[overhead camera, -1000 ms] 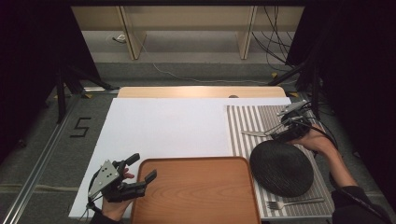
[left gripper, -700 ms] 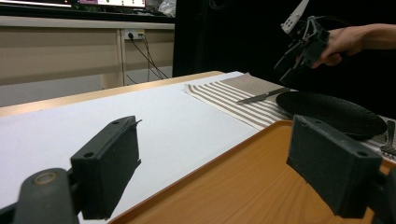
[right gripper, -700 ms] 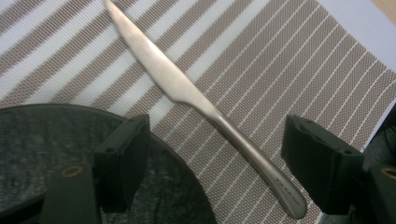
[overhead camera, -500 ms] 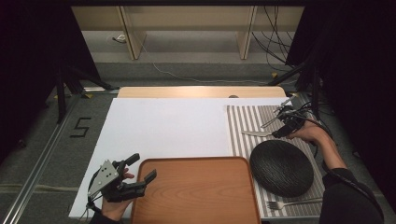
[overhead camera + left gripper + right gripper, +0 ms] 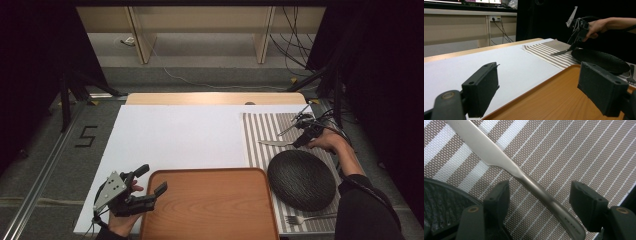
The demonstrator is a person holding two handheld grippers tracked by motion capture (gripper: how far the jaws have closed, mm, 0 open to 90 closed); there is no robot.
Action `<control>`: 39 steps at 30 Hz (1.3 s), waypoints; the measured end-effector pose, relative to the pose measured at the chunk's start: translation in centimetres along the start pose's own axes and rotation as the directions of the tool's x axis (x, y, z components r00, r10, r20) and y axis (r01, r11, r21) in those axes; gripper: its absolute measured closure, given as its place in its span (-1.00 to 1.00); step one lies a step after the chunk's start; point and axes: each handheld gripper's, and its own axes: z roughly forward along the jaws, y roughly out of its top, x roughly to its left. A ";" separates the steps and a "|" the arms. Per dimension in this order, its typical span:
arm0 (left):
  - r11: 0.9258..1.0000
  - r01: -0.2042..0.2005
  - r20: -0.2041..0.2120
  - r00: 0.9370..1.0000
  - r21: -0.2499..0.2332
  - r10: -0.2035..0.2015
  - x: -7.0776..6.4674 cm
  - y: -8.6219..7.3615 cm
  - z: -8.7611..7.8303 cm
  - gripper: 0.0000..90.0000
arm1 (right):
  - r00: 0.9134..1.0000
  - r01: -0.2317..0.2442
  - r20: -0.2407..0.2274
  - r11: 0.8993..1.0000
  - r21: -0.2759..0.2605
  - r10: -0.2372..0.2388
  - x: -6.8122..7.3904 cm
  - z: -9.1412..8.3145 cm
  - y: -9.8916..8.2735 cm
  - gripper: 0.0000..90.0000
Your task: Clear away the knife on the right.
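While the right tongs (image 5: 537, 202) straddle the handle of the table knife (image 5: 506, 170) with both pads clear of the metal, the knife lies flat on the striped placemat (image 5: 265, 132) at the far right of the table (image 5: 175, 135), just beyond the far rim of the dark plate (image 5: 301, 179), with its blade pointing towards the middle of the table. These jaws have just been closing, with the handle between them, yet a gap shows on each side in the right gripper view, so nothing is gripped yet. By its look the knife is one stiff piece of polished steel, fairly light, smooth and likely slippery against the hard black pads; it will not bend or break, but it could pivot or slide out if pinched off-centre. The sensible hold is across the thicker, rounded part of the handle, a little back from the neck where it narrows into the blade, so the weight sits near the pads and the blade does not droop. Because it rests so low on the woven mat, the pads probably need to come right down to the cloth to catch its narrow sides. Near the front edge, the left tongs (image 5: 150, 187) hover open and empty over the left corner of the wooden tray (image 5: 210, 210), and a fork (image 5: 310, 218) lies on the mat beside the plate's near rim.
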 end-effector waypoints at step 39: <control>1.000 0.009 0.014 1.000 0.003 -0.009 0.0 0.0 0.1 -0.64 | 0.994 0.060 -0.103 0.990 0.129 -0.047 0.1 0.9 1.1 0.64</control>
